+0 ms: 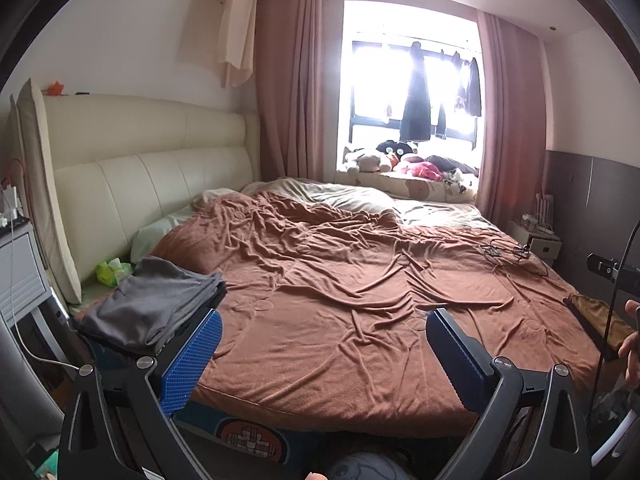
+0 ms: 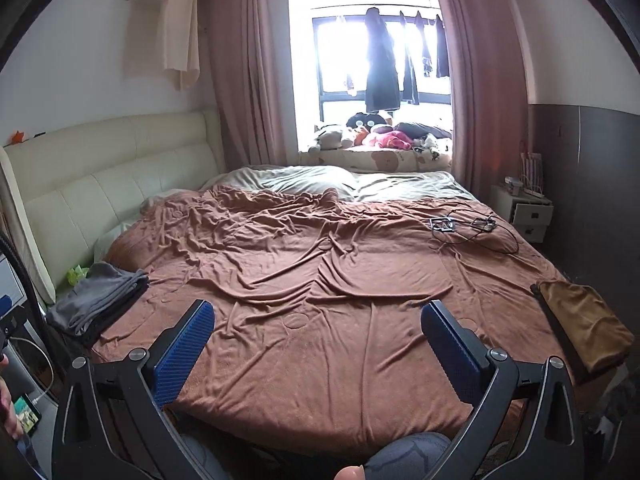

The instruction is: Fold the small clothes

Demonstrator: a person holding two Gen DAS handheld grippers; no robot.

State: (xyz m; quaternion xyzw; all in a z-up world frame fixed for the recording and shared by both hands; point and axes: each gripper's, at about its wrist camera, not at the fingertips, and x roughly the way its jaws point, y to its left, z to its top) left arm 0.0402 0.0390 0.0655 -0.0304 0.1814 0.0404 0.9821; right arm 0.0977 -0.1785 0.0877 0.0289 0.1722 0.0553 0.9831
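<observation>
Both grippers hang released and empty at the foot of the bed. The left gripper (image 1: 320, 344) has its blue pads spread wide over the brown blanket (image 1: 340, 280), and the right gripper (image 2: 316, 340) is just as wide over the same blanket, touching nothing.

The clothes lie at the two near corners. A grey stack (image 1: 156, 304) sits at the left corner, just beside the left gripper's left pad, and looks already folded. A tan cloth (image 2: 580, 320) lies at the right corner, close to the bed's edge, and seems the likelier piece left to fold.

Several things could go wrong from here. The blanket is loose and heavily wrinkled, so a pinch that goes too deep at either garment would probably catch blanket along with cloth and drag it. The grey stack overhangs the corner; a careless sweep by the left gripper could knock it apart or push it off. The tan cloth could slide over the edge if it is pulled outward. Cables (image 2: 464, 226) lie further up the bed, well apart, and matter only on a long reach.
</observation>
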